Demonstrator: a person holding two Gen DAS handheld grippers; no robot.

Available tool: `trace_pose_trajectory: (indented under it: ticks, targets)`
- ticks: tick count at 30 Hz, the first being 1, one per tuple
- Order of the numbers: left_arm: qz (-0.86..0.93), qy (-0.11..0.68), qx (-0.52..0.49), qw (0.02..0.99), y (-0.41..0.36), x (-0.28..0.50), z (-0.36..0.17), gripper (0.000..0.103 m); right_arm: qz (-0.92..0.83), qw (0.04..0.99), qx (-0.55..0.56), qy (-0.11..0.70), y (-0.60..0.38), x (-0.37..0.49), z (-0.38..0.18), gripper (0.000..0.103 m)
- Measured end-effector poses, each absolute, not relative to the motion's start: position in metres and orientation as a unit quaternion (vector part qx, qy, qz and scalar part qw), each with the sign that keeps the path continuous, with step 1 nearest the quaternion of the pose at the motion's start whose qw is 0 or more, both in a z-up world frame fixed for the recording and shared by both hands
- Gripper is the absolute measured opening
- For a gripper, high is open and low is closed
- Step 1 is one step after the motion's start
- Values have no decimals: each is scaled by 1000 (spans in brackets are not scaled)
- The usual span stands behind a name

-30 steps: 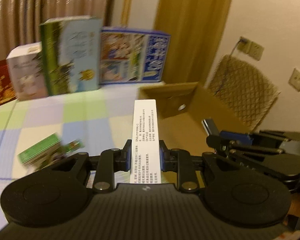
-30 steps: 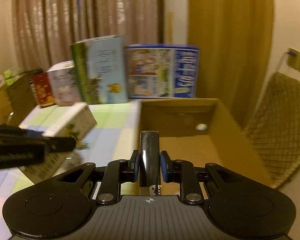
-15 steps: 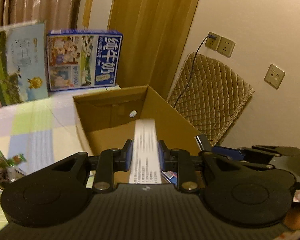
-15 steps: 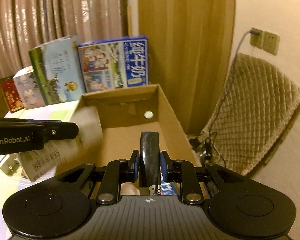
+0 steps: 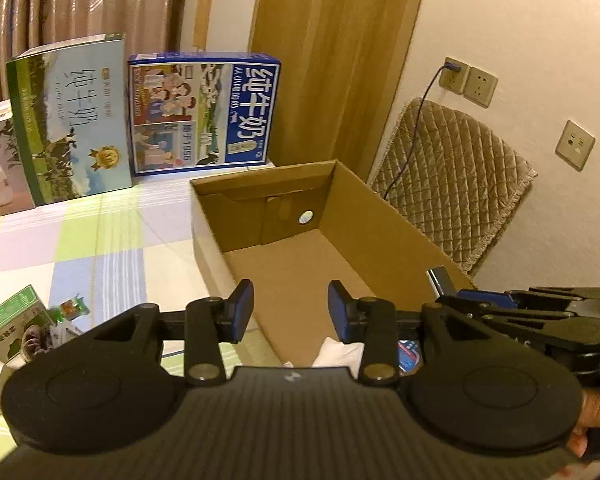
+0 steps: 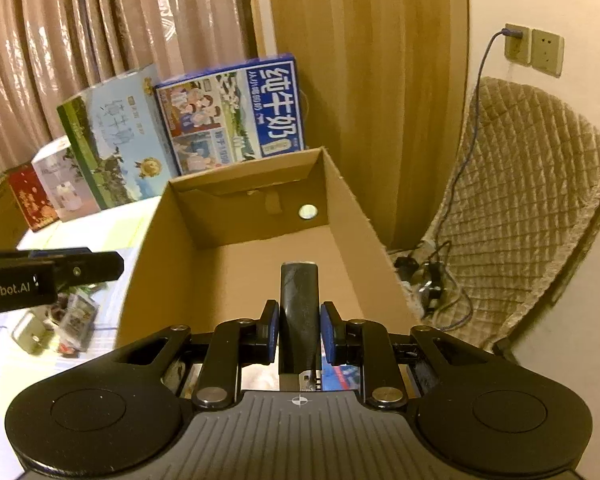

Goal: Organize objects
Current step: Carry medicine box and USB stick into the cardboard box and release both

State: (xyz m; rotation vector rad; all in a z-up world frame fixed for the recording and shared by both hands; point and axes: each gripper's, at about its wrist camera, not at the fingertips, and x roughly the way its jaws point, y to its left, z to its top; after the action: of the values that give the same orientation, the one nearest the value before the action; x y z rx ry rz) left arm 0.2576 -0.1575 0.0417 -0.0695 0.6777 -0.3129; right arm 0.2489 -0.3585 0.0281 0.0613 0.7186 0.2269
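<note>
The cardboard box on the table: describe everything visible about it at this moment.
The cardboard box is plain brown corrugated card, open-topped, long and rectangular, standing upright on the checked tablecloth. Its far end wall has folded inner flaps and a small round hole. Most of its floor is bare; a white item and something red and blue lie at the near end. Both grippers hover over it.

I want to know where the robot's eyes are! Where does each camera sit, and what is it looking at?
Left wrist: sits on the left gripper, facing the cardboard box; its open jaws, the right gripper and a hand show.
Right wrist: sits on the right gripper, facing into the same box; its jaws clamp a dark object, and the left gripper pokes in.
Both see: the box, blue milk carton, quilted cushion.
</note>
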Motion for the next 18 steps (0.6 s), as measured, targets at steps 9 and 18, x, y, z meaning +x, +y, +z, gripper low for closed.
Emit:
trace_pose_trajectory:
  ticks: [9, 18]
  targets:
    - [-130, 322, -32, 937, -128, 246, 47, 67, 117, 939, 51, 319, -354, 245, 40, 75]
    - [-92, 319, -13, 943, -80, 227, 48, 84, 127, 945, 43, 299, -335, 231, 61, 85]
